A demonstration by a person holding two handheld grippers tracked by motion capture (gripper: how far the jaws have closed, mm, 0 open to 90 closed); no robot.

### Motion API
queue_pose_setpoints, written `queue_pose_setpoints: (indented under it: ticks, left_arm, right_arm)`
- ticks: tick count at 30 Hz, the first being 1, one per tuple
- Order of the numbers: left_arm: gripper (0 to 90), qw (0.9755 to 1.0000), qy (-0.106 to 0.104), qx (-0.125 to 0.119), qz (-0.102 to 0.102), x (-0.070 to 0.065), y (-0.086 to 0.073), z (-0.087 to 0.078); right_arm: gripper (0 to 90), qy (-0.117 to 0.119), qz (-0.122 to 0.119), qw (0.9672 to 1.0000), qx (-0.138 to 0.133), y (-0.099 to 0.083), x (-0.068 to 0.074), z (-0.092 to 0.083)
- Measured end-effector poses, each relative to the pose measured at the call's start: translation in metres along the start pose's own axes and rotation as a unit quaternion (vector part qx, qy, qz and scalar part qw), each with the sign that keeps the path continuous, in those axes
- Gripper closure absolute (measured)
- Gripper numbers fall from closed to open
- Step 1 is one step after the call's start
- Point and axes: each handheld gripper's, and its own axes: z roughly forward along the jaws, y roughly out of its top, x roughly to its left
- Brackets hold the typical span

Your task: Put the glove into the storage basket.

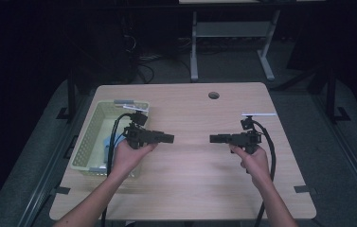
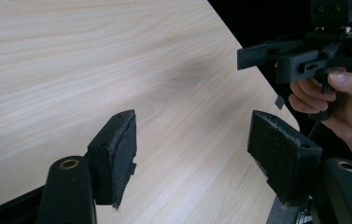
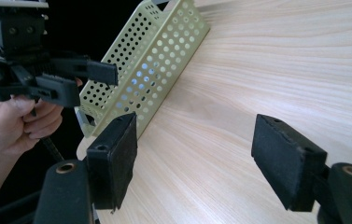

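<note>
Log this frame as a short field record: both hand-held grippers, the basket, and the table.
left hand-held gripper: held over the table beside the basket, jaws open, nothing between them
right hand-held gripper: held over the table's right half, jaws open, nothing between them
facing: the two point at each other across a bare gap
basket: pale green, perforated, at the table's left edge
basket contents: something blue, too unclear to identify
table: light wood, round hole near the far edge

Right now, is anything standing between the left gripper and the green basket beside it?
Nothing visible does. The left gripper hangs open and empty by the basket's right wall, pointing away from it toward the right gripper across bare table.
</note>
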Motion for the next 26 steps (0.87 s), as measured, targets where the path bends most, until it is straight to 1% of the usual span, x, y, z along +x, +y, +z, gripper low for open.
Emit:
queue_pose_setpoints:
  ticks: [1,2,4,6,8,10,12,13,14,15,18,23,26]
  left_arm:
    - [32.3,1.0,-0.001,0.002,0.001,-0.001,-0.001,0.001]
    - [32.0,1.0,-0.004,0.006,0.003,-0.003,-0.002,0.004]
    - [31.5,0.9999,-0.007,0.01,0.007,-0.006,-0.003,0.007]
    - [30.9,0.9998,-0.014,0.009,0.009,-0.009,-0.006,0.01]
    - [30.7,0.9997,-0.018,0.011,0.014,-0.013,-0.009,0.013]
    - [30.3,0.9995,-0.022,0.013,0.017,-0.016,-0.011,0.016]
    - [29.9,0.9994,-0.023,0.014,0.022,-0.02,-0.014,0.021]
    - [29.8,0.9993,-0.025,0.013,0.023,-0.022,-0.017,0.023]
    - [29.7,0.9992,-0.027,0.014,0.025,-0.023,-0.018,0.025]
    - [29.7,0.9992,-0.028,0.015,0.026,-0.025,-0.021,0.027]
    - [29.6,0.9989,-0.033,0.017,0.027,-0.028,-0.027,0.033]
    - [29.2,0.9987,-0.033,0.02,0.035,-0.032,-0.035,0.04]
    - [29.0,0.9985,-0.037,0.018,0.036,-0.034,-0.04,0.043]
  right_arm:
    - [31.4,0.0,0.001,1.0,-0.001,-0.002,-0.001,-0.002]
    - [31.4,-0.005,0.0,1.0,-0.001,-0.003,-0.002,-0.003]
    - [31.3,-0.006,0.003,1.0,-0.001,-0.006,-0.003,-0.007]
    - [31.0,-0.006,0.004,1.0,-0.001,-0.009,-0.005,-0.011]
    - [30.9,-0.013,0.001,0.9999,-0.001,-0.013,-0.007,-0.016]
    - [30.8,-0.014,0.006,0.9999,-0.004,-0.017,-0.01,-0.021]
    - [30.8,-0.018,0.006,0.9998,-0.006,-0.021,-0.013,-0.025]
    - [30.7,-0.019,0.012,0.9997,-0.006,-0.024,-0.014,-0.027]
    - [30.7,-0.021,0.01,0.9997,-0.007,-0.026,-0.016,-0.029]
    - [30.7,-0.021,0.013,0.9997,-0.008,-0.028,-0.016,-0.03]
    - [30.4,-0.022,0.019,0.9996,-0.008,-0.035,-0.021,-0.034]
    - [29.8,-0.026,0.023,0.9994,-0.008,-0.048,-0.026,-0.04]
    - [29.5,-0.024,0.026,0.9993,-0.014,-0.055,-0.029,-0.043]
